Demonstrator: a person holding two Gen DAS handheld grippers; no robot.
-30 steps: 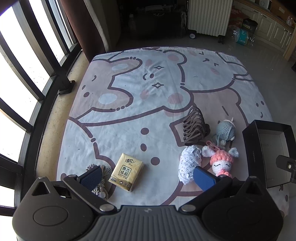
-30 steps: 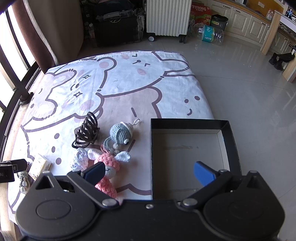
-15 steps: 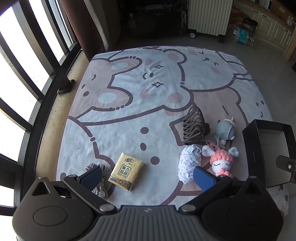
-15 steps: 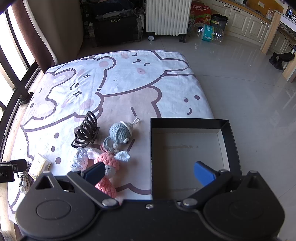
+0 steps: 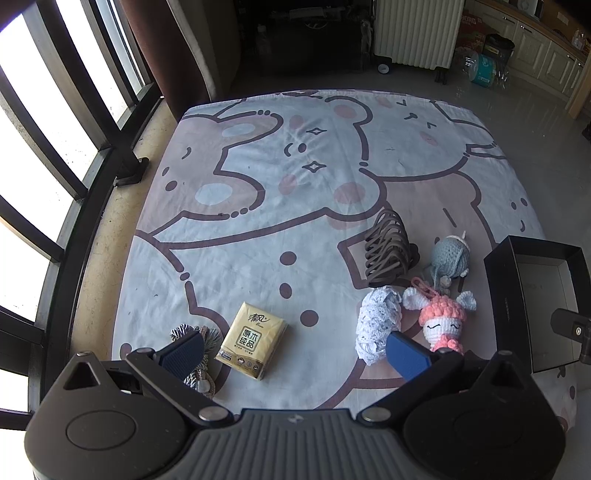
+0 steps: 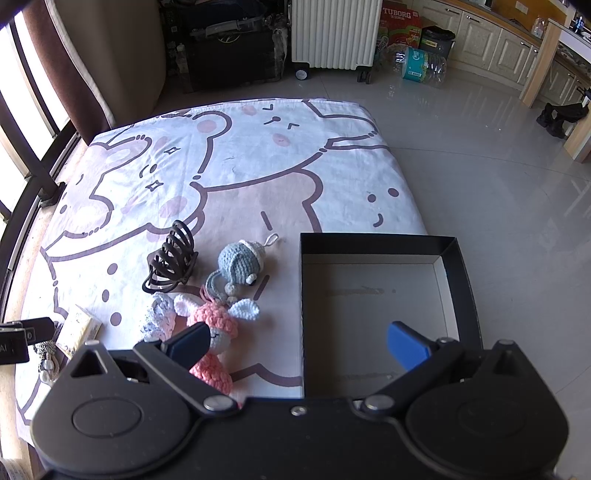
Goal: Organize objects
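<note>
On the cartoon blanket (image 5: pixel 295 177) lie a yellow tissue pack (image 5: pixel 252 339), a brown claw hair clip (image 5: pixel 386 253), a white crochet piece (image 5: pixel 376 325), a pink crochet doll (image 5: pixel 441 323), a blue-grey crochet toy (image 5: pixel 450 254) and a tasselled keychain (image 5: pixel 201 369). My left gripper (image 5: pixel 295 352) is open and empty, above the near edge by the tissue pack. My right gripper (image 6: pixel 297 345) is open and empty, over the near left wall of the open black box (image 6: pixel 458 266). The doll (image 6: pixel 216 332), clip (image 6: pixel 170 258) and blue toy (image 6: pixel 238 264) lie left of the box.
The blanket (image 6: pixel 258 166) lies on a glossy tiled floor (image 6: pixel 498 184). A window railing (image 5: pixel 55 206) runs along the left. A white radiator (image 6: pixel 334 33), dark furniture (image 6: pixel 229 48) and a water bottle pack (image 6: pixel 417 62) stand beyond the far edge.
</note>
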